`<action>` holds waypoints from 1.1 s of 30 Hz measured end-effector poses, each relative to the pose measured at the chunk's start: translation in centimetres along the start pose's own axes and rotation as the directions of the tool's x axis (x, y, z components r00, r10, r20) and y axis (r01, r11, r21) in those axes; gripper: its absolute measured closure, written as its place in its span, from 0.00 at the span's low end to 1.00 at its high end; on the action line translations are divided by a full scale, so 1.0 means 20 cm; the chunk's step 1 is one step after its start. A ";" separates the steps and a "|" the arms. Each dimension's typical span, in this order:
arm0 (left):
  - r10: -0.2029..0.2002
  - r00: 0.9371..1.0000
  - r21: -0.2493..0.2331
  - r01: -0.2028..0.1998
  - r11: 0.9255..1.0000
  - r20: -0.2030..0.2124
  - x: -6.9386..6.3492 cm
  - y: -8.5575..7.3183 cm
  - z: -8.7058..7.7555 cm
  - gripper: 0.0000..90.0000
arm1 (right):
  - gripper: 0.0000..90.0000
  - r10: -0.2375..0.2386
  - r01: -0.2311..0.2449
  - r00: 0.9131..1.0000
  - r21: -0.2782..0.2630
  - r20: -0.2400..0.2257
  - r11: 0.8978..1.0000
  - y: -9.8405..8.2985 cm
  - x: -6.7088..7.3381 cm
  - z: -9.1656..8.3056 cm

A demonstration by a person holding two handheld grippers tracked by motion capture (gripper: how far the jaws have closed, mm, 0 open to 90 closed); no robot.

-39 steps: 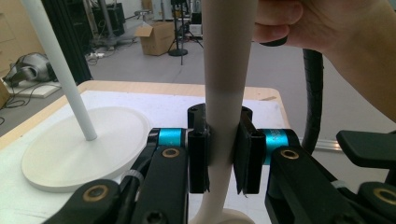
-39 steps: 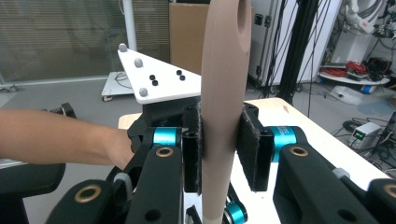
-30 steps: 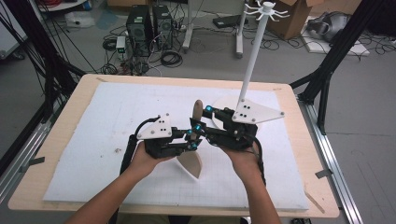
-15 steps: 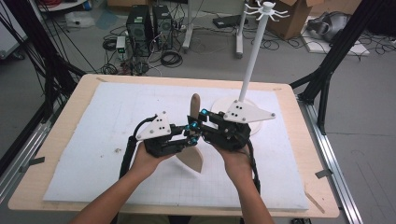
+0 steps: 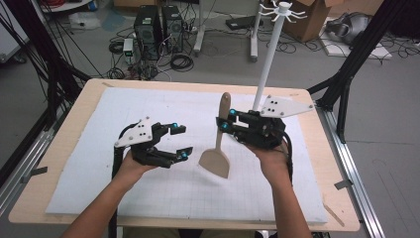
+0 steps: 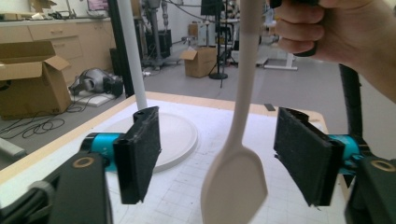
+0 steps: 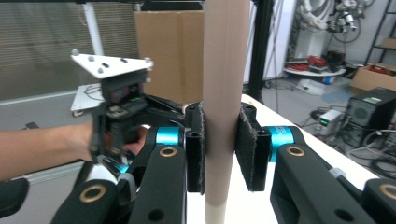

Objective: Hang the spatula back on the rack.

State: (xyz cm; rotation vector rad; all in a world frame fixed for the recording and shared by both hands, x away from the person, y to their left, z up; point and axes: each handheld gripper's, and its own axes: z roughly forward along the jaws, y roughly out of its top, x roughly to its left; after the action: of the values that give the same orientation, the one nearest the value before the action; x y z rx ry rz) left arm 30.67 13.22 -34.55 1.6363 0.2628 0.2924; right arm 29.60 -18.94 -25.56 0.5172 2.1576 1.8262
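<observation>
High view: right gripper [image 5: 224,123] is clamping the upright spatula [image 5: 218,148] by its handle, while left gripper [image 5: 179,141], jaws just opened wide and empty, is sitting left of it.

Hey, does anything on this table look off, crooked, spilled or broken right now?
Nothing looks spilled or broken. The only unusual sight is the spatula standing upright above the mat, because the right gripper clamps its handle. The left gripper, jaws just opened, is apart from it.
</observation>
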 end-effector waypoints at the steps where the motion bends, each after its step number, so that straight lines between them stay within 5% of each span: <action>1: 0.003 1.000 -0.003 -0.003 1.000 -0.008 0.01 0.00 -0.02 0.32 | 0.83 -0.002 0.002 1.000 0.002 0.007 1.000 0.01 -0.02 -0.01; 6: -0.070 0.996 0.052 0.073 0.996 -0.058 0.06 -0.04 -0.10 0.18 | 0.83 0.006 -0.006 0.999 0.013 0.053 1.000 0.01 -0.12 -0.06; 20: -0.083 0.982 0.032 0.090 0.995 -0.170 0.12 -0.14 -0.29 0.18 | 0.83 0.044 -0.046 0.993 0.017 0.113 0.999 0.15 -0.36 -0.12; 33: -0.097 0.975 0.049 0.109 0.993 -0.199 0.13 -0.20 -0.32 0.19 | 0.83 0.078 -0.082 0.978 0.010 0.194 0.997 0.30 -0.56 -0.15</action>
State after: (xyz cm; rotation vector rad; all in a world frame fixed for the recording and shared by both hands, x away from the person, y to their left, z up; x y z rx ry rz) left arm 30.88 20.45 -37.93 1.6476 0.5096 0.3705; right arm 39.04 -25.68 -19.51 0.7632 2.0518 1.7185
